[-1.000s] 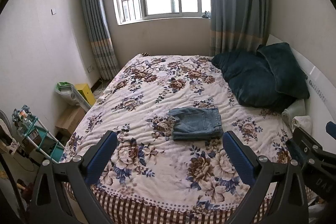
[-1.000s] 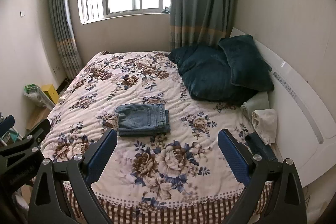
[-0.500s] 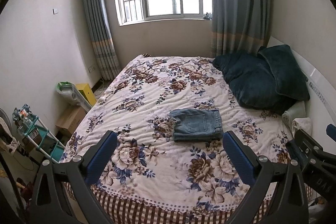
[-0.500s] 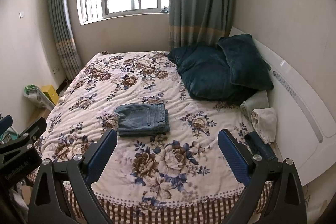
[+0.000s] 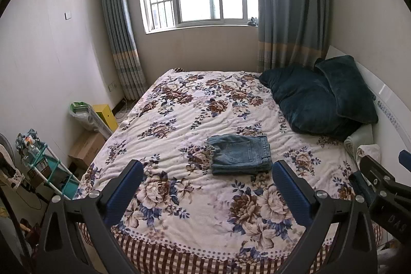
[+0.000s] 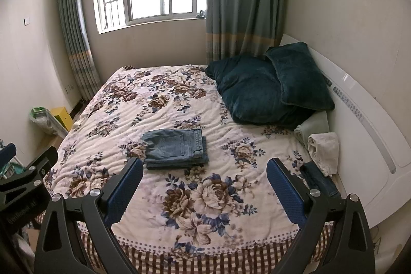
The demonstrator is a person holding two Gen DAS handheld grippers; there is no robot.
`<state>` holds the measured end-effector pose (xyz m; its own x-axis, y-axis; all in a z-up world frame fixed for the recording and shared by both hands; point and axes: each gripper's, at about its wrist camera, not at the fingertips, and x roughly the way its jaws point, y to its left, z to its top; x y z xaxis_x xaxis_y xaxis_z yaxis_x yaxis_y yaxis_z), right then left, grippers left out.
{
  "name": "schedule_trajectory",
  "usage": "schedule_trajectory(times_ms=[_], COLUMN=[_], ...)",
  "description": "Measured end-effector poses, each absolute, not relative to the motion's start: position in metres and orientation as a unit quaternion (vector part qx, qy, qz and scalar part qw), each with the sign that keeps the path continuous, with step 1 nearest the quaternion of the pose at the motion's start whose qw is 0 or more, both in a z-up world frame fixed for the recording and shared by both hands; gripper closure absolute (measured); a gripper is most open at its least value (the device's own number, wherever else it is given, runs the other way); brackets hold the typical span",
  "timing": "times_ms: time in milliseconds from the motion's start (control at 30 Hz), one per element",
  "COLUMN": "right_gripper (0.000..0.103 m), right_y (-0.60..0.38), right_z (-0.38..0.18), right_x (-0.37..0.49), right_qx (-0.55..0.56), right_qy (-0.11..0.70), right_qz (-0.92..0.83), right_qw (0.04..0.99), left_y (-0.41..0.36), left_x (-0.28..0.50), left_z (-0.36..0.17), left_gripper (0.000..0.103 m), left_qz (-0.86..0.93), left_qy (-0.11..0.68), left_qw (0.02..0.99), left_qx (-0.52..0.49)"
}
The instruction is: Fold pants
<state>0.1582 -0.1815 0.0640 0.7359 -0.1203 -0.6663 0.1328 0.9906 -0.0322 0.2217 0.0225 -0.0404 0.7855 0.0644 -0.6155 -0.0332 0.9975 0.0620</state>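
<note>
Blue denim pants lie folded into a small flat rectangle near the middle of the floral bed cover; they also show in the right wrist view. My left gripper is open and empty, held back from the bed's near edge, well short of the pants. My right gripper is open and empty too, at the same distance. Each gripper's side shows in the other's view.
Two dark teal pillows lean at the white headboard. Rolled towels and a dark folded item lie at the bed's right edge. A teal rack, a cardboard box and a yellow box stand on the floor at the left.
Both grippers have drifted slightly back and up from the bed; the pants have not moved and both grippers stay open.
</note>
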Motion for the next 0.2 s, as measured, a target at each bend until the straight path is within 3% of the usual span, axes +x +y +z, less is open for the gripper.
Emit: schedule_trajectory(times_ms=[200], right_gripper=[0.004], right_y=[-0.1801], right_z=[0.0668], right_x=[0.1577], right_qx=[0.01], right_qy=[0.355], right_qz=[-0.068], right_qw=[0.932], left_y=[0.0194], left_x=[0.2215], left_z=[-0.0354], left_gripper=[0.0], left_qz=[0.029], left_qy=[0.327], left_qw=[0.944], left_qx=[0.015])
